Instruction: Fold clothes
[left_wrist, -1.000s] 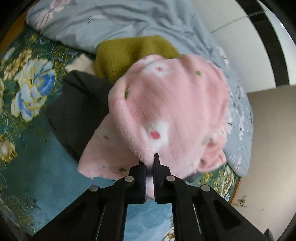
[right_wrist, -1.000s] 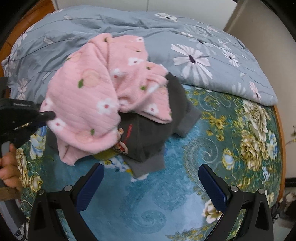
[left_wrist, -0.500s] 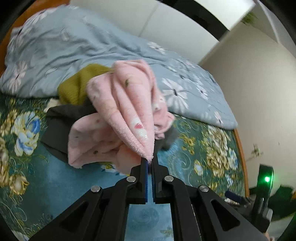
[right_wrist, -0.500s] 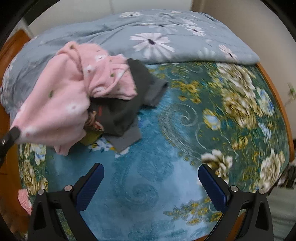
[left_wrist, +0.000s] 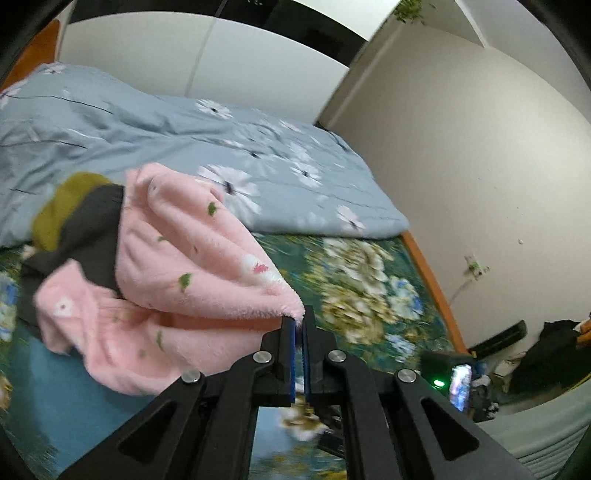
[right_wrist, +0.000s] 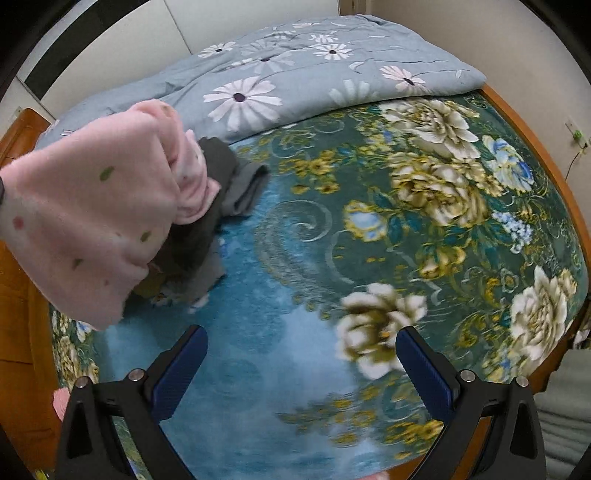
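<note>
My left gripper (left_wrist: 298, 320) is shut on an edge of the pink fleece garment (left_wrist: 192, 266) with small flowers and lifts it off the bed. The garment stretches back to a pile with a dark grey garment (left_wrist: 92, 225) and an olive green one (left_wrist: 62, 206). In the right wrist view the pink garment (right_wrist: 92, 221) hangs at the left over the dark grey one (right_wrist: 218, 192). My right gripper (right_wrist: 301, 354) is open and empty above the teal floral bedspread (right_wrist: 406, 206).
A grey-blue daisy quilt (right_wrist: 295, 77) lies bunched along the far side of the bed. The wooden bed edge (right_wrist: 535, 147) runs at the right, with a wall behind. Clutter and a lit device (left_wrist: 458, 380) sit on the floor.
My left gripper has pulled the pink garment up and rightward off the pile, and its view has swung toward the wall. My right gripper has swung rightward over the bedspread, still open.
</note>
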